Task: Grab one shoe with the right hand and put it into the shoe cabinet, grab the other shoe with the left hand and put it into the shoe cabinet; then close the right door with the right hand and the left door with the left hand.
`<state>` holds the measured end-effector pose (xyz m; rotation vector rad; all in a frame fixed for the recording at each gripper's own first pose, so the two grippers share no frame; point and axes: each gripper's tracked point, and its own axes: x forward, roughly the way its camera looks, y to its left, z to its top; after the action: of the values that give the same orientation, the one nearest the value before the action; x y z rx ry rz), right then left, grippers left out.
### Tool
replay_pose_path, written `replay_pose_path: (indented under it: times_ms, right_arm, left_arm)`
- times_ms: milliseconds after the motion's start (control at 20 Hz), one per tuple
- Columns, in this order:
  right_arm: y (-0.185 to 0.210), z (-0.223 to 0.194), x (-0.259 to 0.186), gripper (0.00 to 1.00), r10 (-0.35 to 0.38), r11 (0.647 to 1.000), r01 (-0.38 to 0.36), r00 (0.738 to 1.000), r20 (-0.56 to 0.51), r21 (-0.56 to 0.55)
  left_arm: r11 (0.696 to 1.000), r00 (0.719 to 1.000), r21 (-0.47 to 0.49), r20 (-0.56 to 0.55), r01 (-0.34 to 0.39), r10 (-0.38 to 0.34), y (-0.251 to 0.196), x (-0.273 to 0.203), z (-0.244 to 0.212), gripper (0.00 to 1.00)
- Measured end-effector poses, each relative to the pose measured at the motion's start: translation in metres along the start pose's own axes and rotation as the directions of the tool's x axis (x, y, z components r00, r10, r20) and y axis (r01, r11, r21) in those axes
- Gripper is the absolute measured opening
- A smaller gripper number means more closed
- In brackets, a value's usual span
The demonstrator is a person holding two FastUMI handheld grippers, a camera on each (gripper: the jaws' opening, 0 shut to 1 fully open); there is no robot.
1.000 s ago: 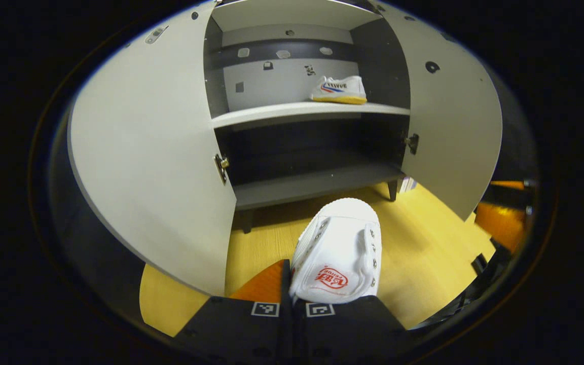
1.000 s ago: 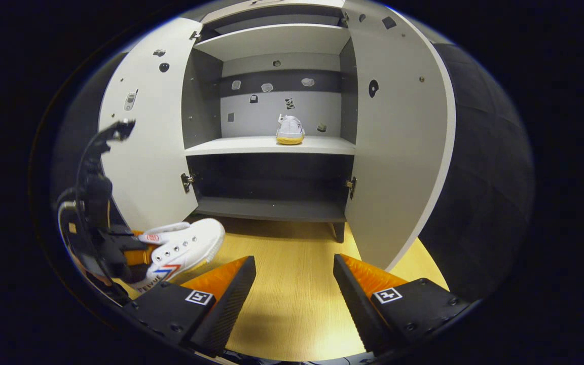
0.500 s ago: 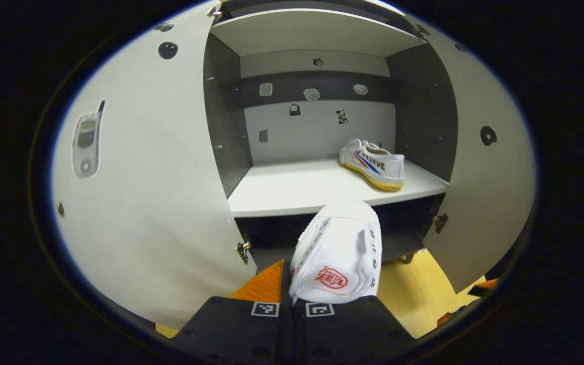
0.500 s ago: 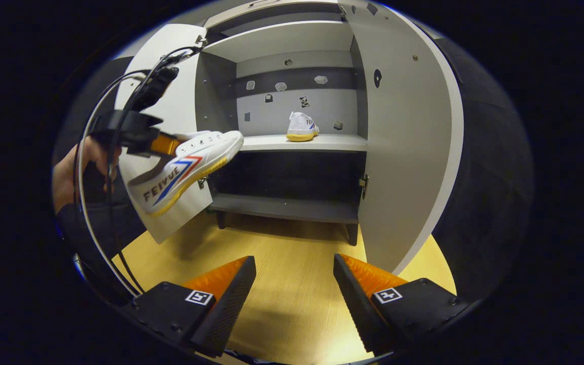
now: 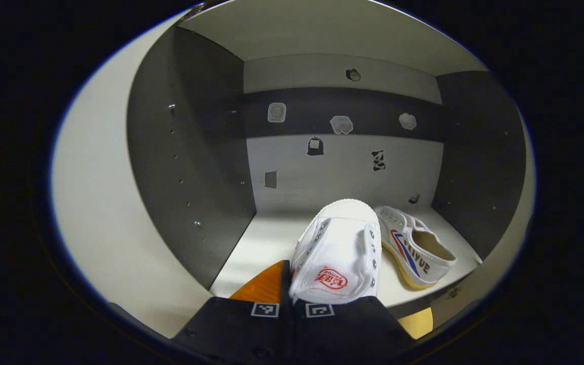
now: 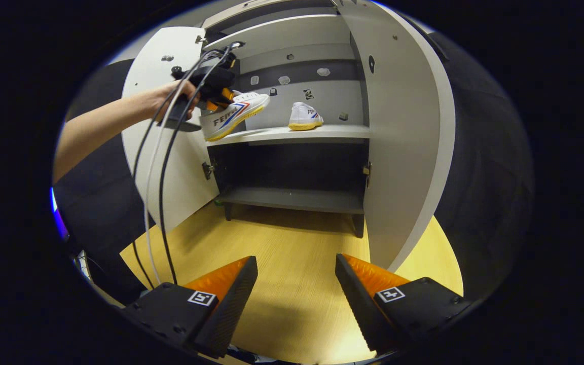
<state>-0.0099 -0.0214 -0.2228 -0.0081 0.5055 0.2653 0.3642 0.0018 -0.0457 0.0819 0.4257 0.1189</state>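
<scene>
My left gripper (image 5: 286, 304) is shut on a white canvas shoe (image 5: 337, 253), toe pointing into the cabinet, held just above the front of the upper shelf (image 5: 266, 243). The other white shoe (image 5: 416, 248) with red and blue stripes and a yellow sole rests on that shelf at the right. In the right gripper view the held shoe (image 6: 233, 114) hangs at the shelf's left front, the left gripper (image 6: 206, 83) and a hand around it, and the placed shoe (image 6: 304, 115) sits farther back. My right gripper (image 6: 296, 284) is open over the wooden floor, nothing between its fingers.
The cabinet's left door (image 6: 152, 152) and right door (image 6: 403, 142) both stand wide open. A dark lower shelf (image 6: 292, 198) lies under the upper one. Cables (image 6: 157, 167) trail down from the left gripper. The wooden floor (image 6: 292, 253) spreads in front of the cabinet.
The left gripper has risen from near the floor and moved forward, carrying its shoe up to the upper shelf's front. The right gripper has stayed open and low, hardly moving.
</scene>
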Motion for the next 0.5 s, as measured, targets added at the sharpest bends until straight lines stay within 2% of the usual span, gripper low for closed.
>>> replay_pose_path:
  times_ms: [250, 500]
  right_arm:
    - [-0.003, -0.004, 0.001, 0.99, 0.004, 1.000, -0.004, 1.000, -0.003, -0.008]
    - [-0.010, -0.008, -0.002, 0.99, -0.013, 1.000, 0.013, 1.000, -0.001, -0.015]
  left_arm:
    - [0.999, 0.998, 0.031, -0.059, -0.007, 0.009, -0.017, 0.065, 0.024, 0.05]
    - [0.996, 0.993, 0.094, -0.121, 0.009, 0.002, -0.031, 0.104, 0.023, 0.05]
